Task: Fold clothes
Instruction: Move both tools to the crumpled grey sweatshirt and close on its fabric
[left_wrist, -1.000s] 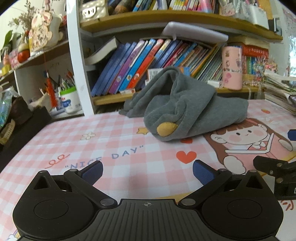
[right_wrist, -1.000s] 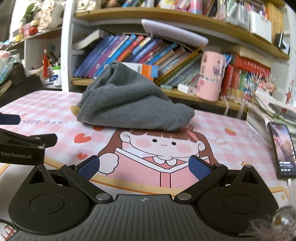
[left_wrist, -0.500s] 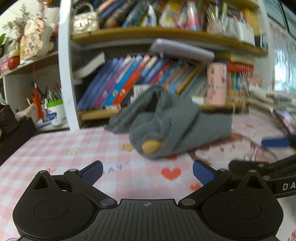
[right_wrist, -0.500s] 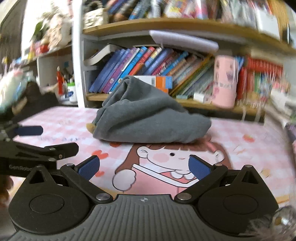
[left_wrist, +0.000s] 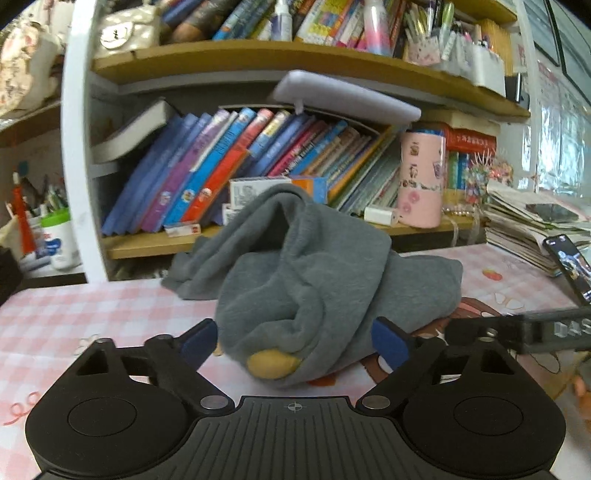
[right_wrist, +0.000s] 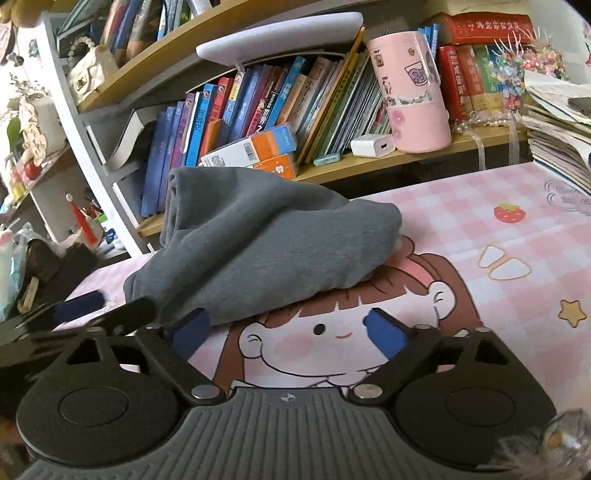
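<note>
A crumpled grey garment (left_wrist: 325, 280) with a yellow patch (left_wrist: 273, 363) lies heaped on the pink checked table mat (left_wrist: 92, 314). My left gripper (left_wrist: 295, 341) has its jaws closing. The garment's near end bulges between its blue pads (left_wrist: 199, 341), which do not clearly press on it. In the right wrist view the garment (right_wrist: 266, 251) lies just ahead. My right gripper (right_wrist: 288, 334) is also closing, tilted, with the cloth's hem at its left pad (right_wrist: 190, 332) and bare mat between the pads. The right gripper's finger (left_wrist: 524, 328) shows beside the heap.
A bookshelf (left_wrist: 229, 173) full of books rises right behind the garment. A pink cup (right_wrist: 410, 92) and a white charger (right_wrist: 373, 146) stand on its lower shelf. Stacked papers (left_wrist: 524, 229) and a lit phone (left_wrist: 569, 266) sit at the right.
Both grippers have moved in close to the garment and their jaws have narrowed. The garment's end now sits between the left pads. The right wrist view has tilted.
</note>
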